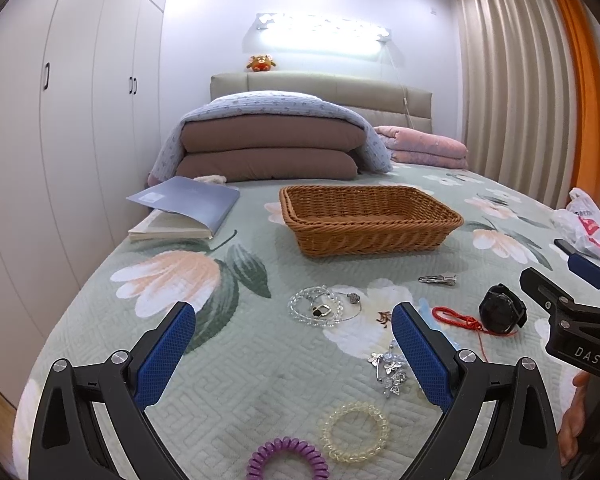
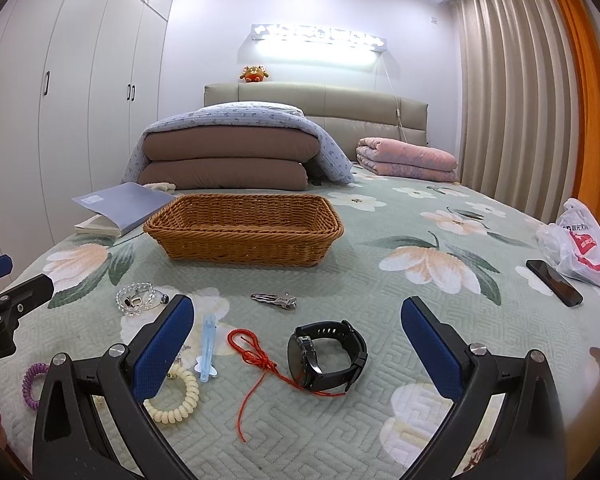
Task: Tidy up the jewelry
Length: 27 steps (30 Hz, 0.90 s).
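Note:
A wicker basket (image 1: 370,216) (image 2: 244,228) stands empty on the bed. In front of it lie a clear bead bracelet (image 1: 318,306) (image 2: 136,300), a silver clip (image 1: 438,279) (image 2: 274,300), a red cord (image 1: 464,320) (image 2: 256,356), a black watch (image 1: 502,308) (image 2: 326,356), a silver butterfly piece (image 1: 390,372), a pale coil band (image 1: 355,430) (image 2: 176,398), a purple coil band (image 1: 286,460) (image 2: 34,384) and a light blue clip (image 2: 207,346). My left gripper (image 1: 294,350) is open above the bracelet area. My right gripper (image 2: 298,346) is open above the watch.
An open book (image 1: 188,208) lies left of the basket. Folded quilts (image 1: 268,144) and a pink blanket (image 2: 406,158) lie by the headboard. A phone (image 2: 554,282) and a plastic bag (image 2: 580,244) lie at the right. Wardrobes line the left wall.

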Each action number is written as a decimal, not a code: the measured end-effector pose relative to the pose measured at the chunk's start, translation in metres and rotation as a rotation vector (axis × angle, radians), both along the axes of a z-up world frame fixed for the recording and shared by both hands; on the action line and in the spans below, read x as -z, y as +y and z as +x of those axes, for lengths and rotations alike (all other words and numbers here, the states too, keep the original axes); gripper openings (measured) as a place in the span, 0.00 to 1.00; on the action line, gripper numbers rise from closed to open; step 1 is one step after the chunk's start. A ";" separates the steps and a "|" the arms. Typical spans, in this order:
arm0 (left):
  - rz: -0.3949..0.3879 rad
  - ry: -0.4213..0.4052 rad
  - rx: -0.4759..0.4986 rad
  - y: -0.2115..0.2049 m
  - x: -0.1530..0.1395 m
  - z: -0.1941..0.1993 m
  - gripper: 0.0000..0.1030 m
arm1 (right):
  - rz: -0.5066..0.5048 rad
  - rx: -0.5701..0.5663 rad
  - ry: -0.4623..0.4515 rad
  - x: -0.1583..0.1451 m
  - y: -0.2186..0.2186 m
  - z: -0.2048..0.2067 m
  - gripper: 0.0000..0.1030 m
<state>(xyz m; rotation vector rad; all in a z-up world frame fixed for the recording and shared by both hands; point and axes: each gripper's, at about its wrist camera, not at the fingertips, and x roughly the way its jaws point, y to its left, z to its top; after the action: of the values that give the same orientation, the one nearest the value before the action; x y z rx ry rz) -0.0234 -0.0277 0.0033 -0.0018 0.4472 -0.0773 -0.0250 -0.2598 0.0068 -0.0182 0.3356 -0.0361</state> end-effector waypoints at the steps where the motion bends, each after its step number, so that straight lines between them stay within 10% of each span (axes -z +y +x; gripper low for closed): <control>1: -0.001 0.000 0.000 0.000 0.000 0.000 0.96 | 0.000 0.000 0.001 0.000 0.000 0.000 1.00; 17: -0.009 0.011 -0.003 0.004 -0.001 0.001 0.96 | -0.023 0.021 0.010 -0.002 -0.004 0.001 1.00; 27: -0.141 0.199 0.035 0.063 -0.019 0.046 0.95 | 0.034 -0.003 0.169 -0.001 -0.049 0.022 0.91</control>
<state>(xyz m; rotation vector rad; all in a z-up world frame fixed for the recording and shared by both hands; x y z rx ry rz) 0.0229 0.0356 0.0222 -0.1413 0.6402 -0.1434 -0.0034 -0.3092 0.0078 0.0121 0.5054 -0.0256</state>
